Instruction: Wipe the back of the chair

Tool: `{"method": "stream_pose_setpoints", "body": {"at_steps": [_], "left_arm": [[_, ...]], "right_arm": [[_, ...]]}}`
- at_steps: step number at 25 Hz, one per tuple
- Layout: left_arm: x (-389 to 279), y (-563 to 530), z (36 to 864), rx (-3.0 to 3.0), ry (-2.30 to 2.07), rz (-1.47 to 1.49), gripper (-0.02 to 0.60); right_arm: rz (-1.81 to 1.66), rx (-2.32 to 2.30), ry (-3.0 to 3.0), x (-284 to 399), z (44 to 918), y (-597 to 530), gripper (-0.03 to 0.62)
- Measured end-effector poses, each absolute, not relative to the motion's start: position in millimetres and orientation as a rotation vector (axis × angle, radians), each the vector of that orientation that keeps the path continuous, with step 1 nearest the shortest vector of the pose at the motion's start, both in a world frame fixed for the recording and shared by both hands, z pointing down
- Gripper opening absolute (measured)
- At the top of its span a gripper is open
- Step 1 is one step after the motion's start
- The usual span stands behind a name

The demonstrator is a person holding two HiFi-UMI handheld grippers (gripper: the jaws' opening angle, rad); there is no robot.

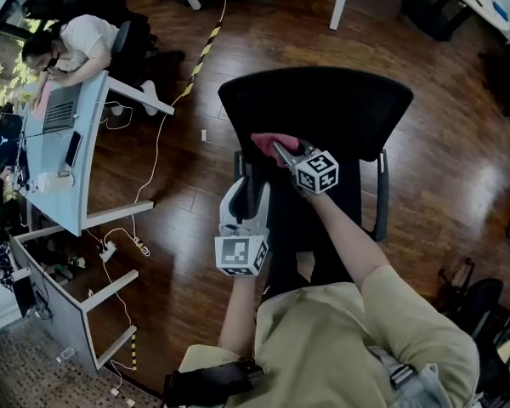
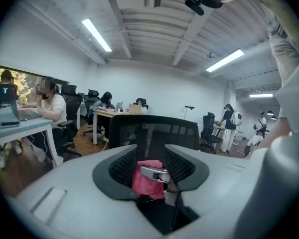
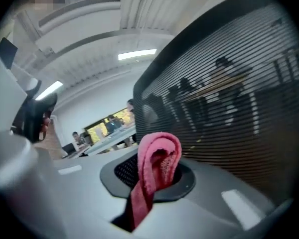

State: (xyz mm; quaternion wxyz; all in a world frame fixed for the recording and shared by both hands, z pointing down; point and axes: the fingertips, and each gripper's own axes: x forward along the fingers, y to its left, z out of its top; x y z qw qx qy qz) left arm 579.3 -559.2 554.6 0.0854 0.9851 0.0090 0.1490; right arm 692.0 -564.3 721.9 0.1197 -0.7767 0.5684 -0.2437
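Observation:
The black mesh chair back (image 1: 323,100) stands in front of me; it also fills the right gripper view (image 3: 229,108) and rises behind the jaws in the left gripper view (image 2: 154,133). My right gripper (image 1: 278,150) (image 3: 157,171) is shut on a folded pink cloth (image 1: 266,142) (image 3: 159,156), held against the lower left of the chair back. My left gripper (image 1: 246,195) (image 2: 152,156) is open just below and left of it, near the chair's left side, nothing between its jaws. The pink cloth (image 2: 145,179) shows beyond the left jaws.
A light desk (image 1: 68,155) with a laptop (image 1: 58,113) stands at the left, a seated person (image 1: 72,45) at its far end. Cables (image 1: 157,143) run across the wooden floor. The chair's right armrest (image 1: 381,194) and another dark chair (image 1: 480,304) are at the right.

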Motion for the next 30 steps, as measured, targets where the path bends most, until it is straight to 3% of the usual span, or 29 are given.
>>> {"method": "stream_pose_setpoints", "body": {"at_steps": [3,6,15,18,21,27,30], "left_arm": [[564,-579,561,2.935,-0.018,0.484,0.149],[558,-594,569,2.918,-0.059,0.489,0.149],[589,-554,574,2.889,0.176,0.46,0.149],[595,-541,575,2.876,0.207,0.46,0.149],[595,-536,575,2.868,0.192,0.464,0.149],[580,-551,583,2.895,0.121,0.501,0.147],[567,-560,590,2.906,0.102,0.551,0.147]], "right_arm": [[-0.745,-2.175,1.728,667,722,-637,0.032],[-0.783,-2.283,1.618,684,736,-639,0.032],[-0.801,-2.695,0.776,807,752,-314,0.032],[-0.832,-2.741,0.742,813,751,-286,0.032],[-0.846,-2.654,0.916,790,752,-337,0.032],[-0.87,-2.191,1.527,683,761,-558,0.034],[-0.877,-2.136,1.606,663,764,-629,0.033]]}}
